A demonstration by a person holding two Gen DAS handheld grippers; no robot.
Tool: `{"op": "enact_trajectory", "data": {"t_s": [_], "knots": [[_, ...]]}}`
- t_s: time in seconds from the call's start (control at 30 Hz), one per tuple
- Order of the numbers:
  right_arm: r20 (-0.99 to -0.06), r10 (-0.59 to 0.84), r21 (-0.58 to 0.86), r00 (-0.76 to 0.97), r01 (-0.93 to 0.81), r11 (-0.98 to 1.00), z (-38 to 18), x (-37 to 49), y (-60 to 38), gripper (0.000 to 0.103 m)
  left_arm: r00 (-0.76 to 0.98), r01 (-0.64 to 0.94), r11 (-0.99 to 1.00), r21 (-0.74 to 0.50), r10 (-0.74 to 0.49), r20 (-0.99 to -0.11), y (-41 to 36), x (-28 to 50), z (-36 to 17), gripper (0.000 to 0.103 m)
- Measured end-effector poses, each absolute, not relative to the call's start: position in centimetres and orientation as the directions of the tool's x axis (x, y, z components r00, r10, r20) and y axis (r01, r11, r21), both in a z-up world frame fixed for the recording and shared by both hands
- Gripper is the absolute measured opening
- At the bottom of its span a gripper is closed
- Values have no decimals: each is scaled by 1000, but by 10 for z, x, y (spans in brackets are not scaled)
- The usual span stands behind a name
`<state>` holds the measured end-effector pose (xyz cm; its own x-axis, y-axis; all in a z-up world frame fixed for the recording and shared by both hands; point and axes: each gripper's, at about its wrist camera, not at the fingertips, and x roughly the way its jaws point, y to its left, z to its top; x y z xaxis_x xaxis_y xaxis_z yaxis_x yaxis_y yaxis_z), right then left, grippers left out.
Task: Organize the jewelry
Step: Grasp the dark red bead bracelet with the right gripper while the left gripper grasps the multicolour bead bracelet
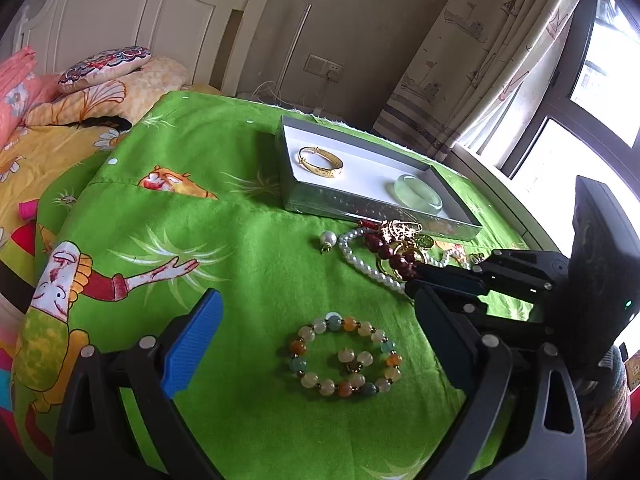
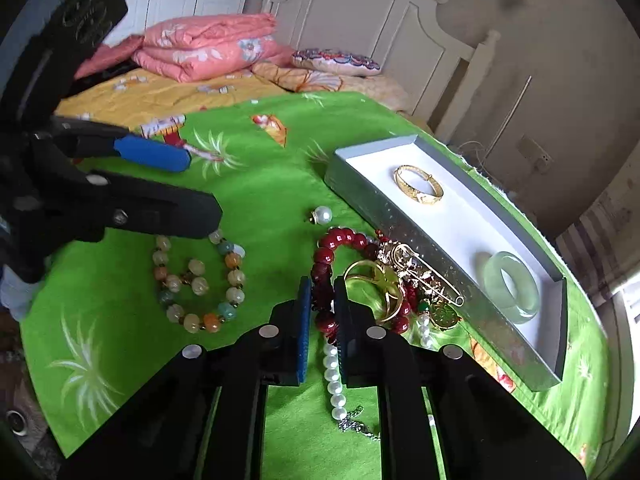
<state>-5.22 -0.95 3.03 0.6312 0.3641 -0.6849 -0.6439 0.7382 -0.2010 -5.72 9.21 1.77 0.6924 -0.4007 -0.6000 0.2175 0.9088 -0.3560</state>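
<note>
A grey tray (image 1: 308, 202) (image 2: 360, 192) on the green cloth holds a gold bangle (image 1: 321, 162) (image 2: 418, 186) and a pale jade bangle (image 1: 418, 193) (image 2: 510, 286). In front of it lies a pile: dark red bead bracelet (image 2: 334, 248) (image 1: 386, 250), white pearl necklace (image 2: 333, 372) (image 1: 360, 260), gold brooch (image 2: 420, 272). My right gripper (image 2: 322, 300) is shut on the red bead bracelet. My left gripper (image 1: 316, 316) is open, straddling a multicoloured bead bracelet (image 1: 346, 354) (image 2: 200, 280) lying flat. A loose pearl pendant (image 1: 327, 239) (image 2: 321, 215) lies apart.
The green cartoon cloth (image 1: 224, 240) covers a round table beside a bed with a pink quilt (image 2: 208, 46) and pillows. A curtain (image 1: 480, 40) and window stand at the right. A wall socket (image 1: 324, 66) is behind the tray.
</note>
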Motion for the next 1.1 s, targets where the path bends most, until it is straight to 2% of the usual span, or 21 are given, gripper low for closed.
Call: {"op": "enact_trajectory", "data": {"t_s": [0.17, 0.27, 0.4, 0.6, 0.7, 0.73, 0.77, 0.8, 0.83, 0.87, 1.0, 1.1], "knots": [[-632, 466, -36, 619, -624, 780, 55, -61, -37, 10, 658, 252, 900, -357, -429, -619, 88, -56, 17, 96], [-607, 529, 116, 593, -592, 797, 59, -59, -59, 10, 601, 302, 891, -339, -454, -658, 77, -53, 12, 95], [-573, 587, 243, 572, -565, 788, 59, -63, -77, 10, 526, 374, 881, -290, -459, -716, 58, -50, 5, 94], [-505, 605, 266, 615, -556, 787, 77, -77, -93, 11, 512, 407, 874, -265, -458, -727, 49, -51, 3, 93], [-499, 599, 258, 626, -553, 792, 80, -79, -95, 11, 524, 403, 884, -235, -434, -733, 45, -51, 3, 80], [-499, 600, 258, 625, -554, 791, 79, -79, -95, 11, 530, 401, 888, -225, -426, -733, 44, -52, 3, 67], [-499, 598, 255, 627, -553, 793, 79, -79, -95, 11, 534, 400, 890, -218, -420, -733, 44, -52, 3, 50], [-500, 593, 251, 631, -549, 797, 78, -79, -95, 11, 534, 402, 889, -219, -422, -733, 44, -53, 2, 39], [-496, 593, 251, 634, -550, 797, 79, -80, -96, 11, 528, 405, 886, -225, -427, -734, 45, -53, 1, 16], [-487, 596, 253, 639, -550, 796, 80, -80, -97, 10, 521, 407, 882, -236, -437, -733, 46, -52, 0, 10], [-470, 598, 248, 649, -553, 795, 86, -84, -102, 10, 531, 399, 881, -253, -448, -719, 50, -52, 0, 8], [-502, 589, 231, 633, -558, 797, 81, -82, -99, 11, 516, 403, 877, -262, -454, -726, 50, -51, -1, 9]]}}
